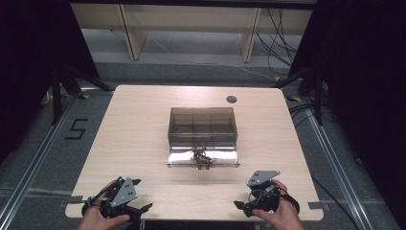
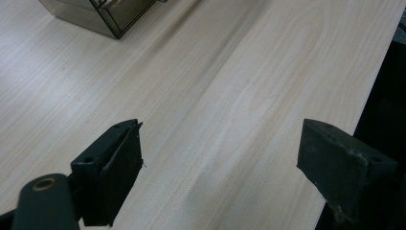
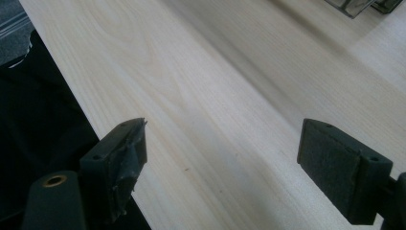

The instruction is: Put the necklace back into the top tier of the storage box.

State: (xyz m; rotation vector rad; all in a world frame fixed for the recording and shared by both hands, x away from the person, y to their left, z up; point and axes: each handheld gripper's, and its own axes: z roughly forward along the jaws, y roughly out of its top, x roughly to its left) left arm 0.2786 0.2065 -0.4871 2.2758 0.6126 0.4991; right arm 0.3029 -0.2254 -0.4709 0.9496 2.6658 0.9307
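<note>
Box: a smoky clear box (image 1: 202,125) with inner compartments stands mid-table, its lid (image 1: 203,158) folded down flat toward the person.
Clump: a small brown tangled clump (image 1: 202,157) lies on the lid, near its middle; what it is cannot be told.
Left gripper: the left gripper (image 1: 140,195) rests at the near left corner, jaws spread wide, nothing between them; its own view shows bare wood in the gap (image 2: 220,163) and a corner of the box at top left.
Right gripper: the right gripper (image 1: 241,205) sits near the near right edge, jaws likewise spread and empty (image 3: 222,163).
Step in hand: likely a reach forward to the clump, neither gripper yet near it.
Doing it well: bring one gripper in low over the lid with jaws straddling the clump, close gently so loose strands do not scatter; the other could steady the box by its side wall.
Edges: both grippers hover close to the table (image 1: 143,120) edge; in both gripper views the drop-off lies just beside one jaw.
Open room: bare wood lies between the grippers and the lid, and wide on both sides of the box; a round hole (image 1: 231,99) sits far back right, well apart.
</note>
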